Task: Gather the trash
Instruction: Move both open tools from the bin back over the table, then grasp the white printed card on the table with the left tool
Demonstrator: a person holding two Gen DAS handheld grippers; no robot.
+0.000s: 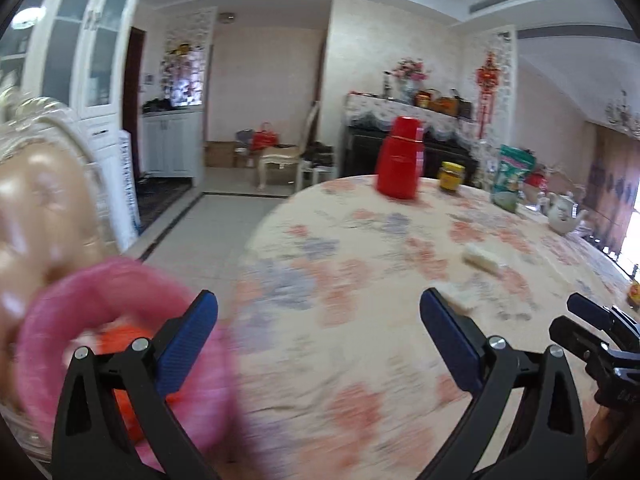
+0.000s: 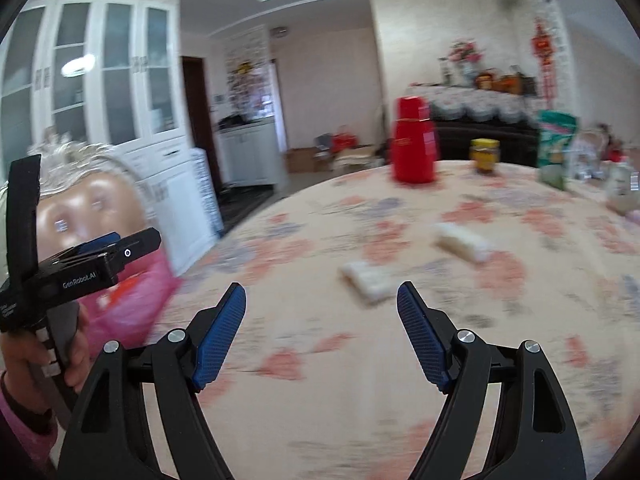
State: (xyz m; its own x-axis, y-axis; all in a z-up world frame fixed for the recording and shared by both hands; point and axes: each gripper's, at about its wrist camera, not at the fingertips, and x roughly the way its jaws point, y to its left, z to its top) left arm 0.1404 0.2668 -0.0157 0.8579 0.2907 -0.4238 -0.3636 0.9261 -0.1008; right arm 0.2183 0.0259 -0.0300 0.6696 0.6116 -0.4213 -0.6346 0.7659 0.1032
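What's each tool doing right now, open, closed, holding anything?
Left tool: open, holding nothing.
Right tool: open, holding nothing.

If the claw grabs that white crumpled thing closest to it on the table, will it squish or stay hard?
The nearer white wad looks like crumpled tissue, though it is blurred, so it would probably squish flat. It lies low on the flowered tablecloth, so it likely weighs little and should not roll. The right claw stands open and empty.

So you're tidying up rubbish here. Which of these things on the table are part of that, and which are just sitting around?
Likely part of the job:
- nearer white scrap
- farther white scrap
- pink bag beside the table, probably for the rubbish
- left gripper and right gripper, both open and empty

Just sitting there:
- red flask
- yellow-lidded jar
- green packet
- white teapot
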